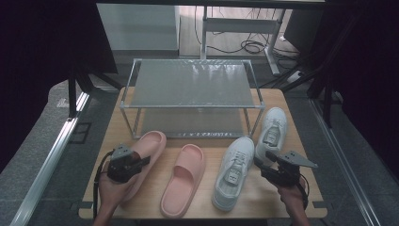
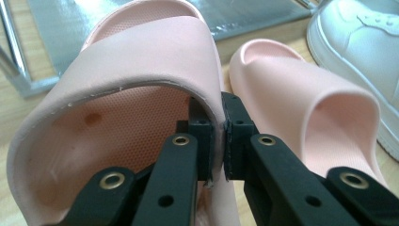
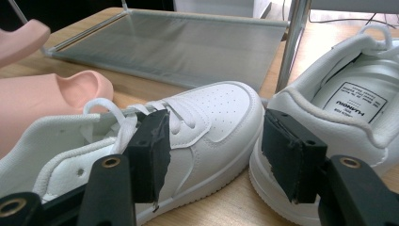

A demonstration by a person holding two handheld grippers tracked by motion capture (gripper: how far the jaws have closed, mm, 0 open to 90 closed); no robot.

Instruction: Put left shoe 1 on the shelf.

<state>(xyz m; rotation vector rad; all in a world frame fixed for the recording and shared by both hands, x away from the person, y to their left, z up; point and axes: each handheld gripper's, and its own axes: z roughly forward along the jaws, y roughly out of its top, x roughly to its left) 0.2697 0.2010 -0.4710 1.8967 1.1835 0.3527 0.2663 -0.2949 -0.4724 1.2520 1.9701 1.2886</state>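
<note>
Left gripper clamps the strap edge of the left pink slide near the table's front-left corner. Right gripper gapes wide between 2 white sneakers at front-right. Second pink slide lies mid-front; metal shoe rack at back edge.

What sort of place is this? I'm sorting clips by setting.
Probably a lab or recording setup, not a home: dark curtains enclose the wooden table, cables trail across the floor, and a metal shoe rack stands staged with shoes.
</note>
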